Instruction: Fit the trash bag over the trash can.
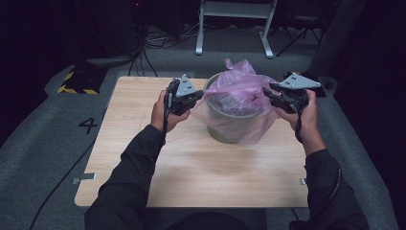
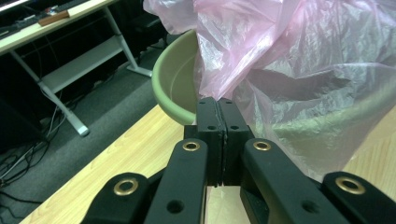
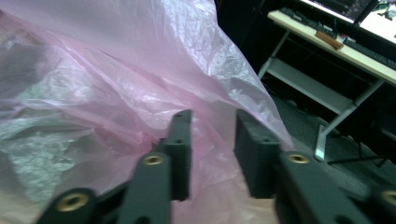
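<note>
My left fingers (image 2: 218,105) are clenched tight, pads together, pinching a fold of the pink bag (image 2: 299,70) at the tips. Green bin (image 2: 175,81) rim sits just past them, to their left side; the bag drapes over it and down its wall. My right fingers (image 3: 212,135) stand parted, no film pressed between the pads, the bag just ahead of and beside the tips. From above, the bin (image 1: 225,132) is on the bench (image 1: 191,167), between my two hands, left fingers (image 1: 198,97) at its rim.
</note>
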Demonstrator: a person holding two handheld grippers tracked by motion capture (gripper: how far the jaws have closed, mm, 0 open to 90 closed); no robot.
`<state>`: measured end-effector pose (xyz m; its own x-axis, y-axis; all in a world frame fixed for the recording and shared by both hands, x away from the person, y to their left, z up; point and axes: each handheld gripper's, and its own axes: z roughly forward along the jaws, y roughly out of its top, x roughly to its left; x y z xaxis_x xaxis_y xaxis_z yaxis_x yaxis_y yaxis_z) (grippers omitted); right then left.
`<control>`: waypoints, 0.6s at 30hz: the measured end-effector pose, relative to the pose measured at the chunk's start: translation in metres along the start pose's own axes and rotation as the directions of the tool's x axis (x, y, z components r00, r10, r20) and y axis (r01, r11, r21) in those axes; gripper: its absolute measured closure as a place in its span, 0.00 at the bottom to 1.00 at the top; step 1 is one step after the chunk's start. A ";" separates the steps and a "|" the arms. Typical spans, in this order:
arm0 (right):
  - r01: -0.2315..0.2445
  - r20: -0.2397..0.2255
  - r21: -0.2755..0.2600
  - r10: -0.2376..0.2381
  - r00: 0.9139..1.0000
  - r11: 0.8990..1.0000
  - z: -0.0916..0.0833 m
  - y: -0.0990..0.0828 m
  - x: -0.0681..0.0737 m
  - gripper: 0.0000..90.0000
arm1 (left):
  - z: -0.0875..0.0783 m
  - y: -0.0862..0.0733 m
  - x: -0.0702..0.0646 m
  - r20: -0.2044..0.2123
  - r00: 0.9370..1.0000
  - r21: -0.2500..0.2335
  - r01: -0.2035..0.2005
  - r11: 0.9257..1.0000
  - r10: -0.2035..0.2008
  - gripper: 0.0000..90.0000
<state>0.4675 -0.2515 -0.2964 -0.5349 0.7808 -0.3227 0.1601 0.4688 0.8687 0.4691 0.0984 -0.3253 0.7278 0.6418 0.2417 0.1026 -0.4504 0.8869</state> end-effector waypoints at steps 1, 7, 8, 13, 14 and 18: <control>0.002 0.008 -0.012 -0.002 1.000 1.000 -0.004 -0.001 0.001 0.56 | -0.002 0.000 0.000 -0.001 1.000 -0.007 0.005 1.000 -0.005 0.99; 0.023 0.004 -0.089 -0.023 1.000 0.996 -0.033 -0.007 0.011 0.29 | -0.008 -0.002 0.002 -0.031 0.999 -0.010 0.027 1.000 -0.028 1.00; 0.023 0.004 -0.089 -0.023 1.000 0.996 -0.033 -0.007 0.011 0.29 | -0.008 -0.002 0.002 -0.031 0.999 -0.010 0.027 1.000 -0.028 1.00; 0.082 0.100 0.018 -0.083 0.991 0.996 -0.030 -0.018 0.012 0.34 | -0.007 -0.009 0.005 -0.044 0.998 -0.001 0.040 0.999 -0.040 1.00; 0.082 0.100 0.018 -0.083 0.991 0.996 -0.030 -0.018 0.012 0.34 | -0.006 -0.011 0.006 -0.040 0.998 0.001 0.050 0.999 -0.050 1.00; 0.029 0.116 0.077 -0.038 0.992 0.997 -0.023 -0.029 0.003 0.49 | -0.002 -0.018 0.010 -0.038 0.997 0.011 0.069 0.998 -0.069 1.00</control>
<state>0.4424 -0.2721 -0.3144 -0.4405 0.8054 -0.3967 0.2078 0.5214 0.8276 0.4728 0.1142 -0.3378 0.6924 0.6946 0.1950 0.1604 -0.4118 0.8971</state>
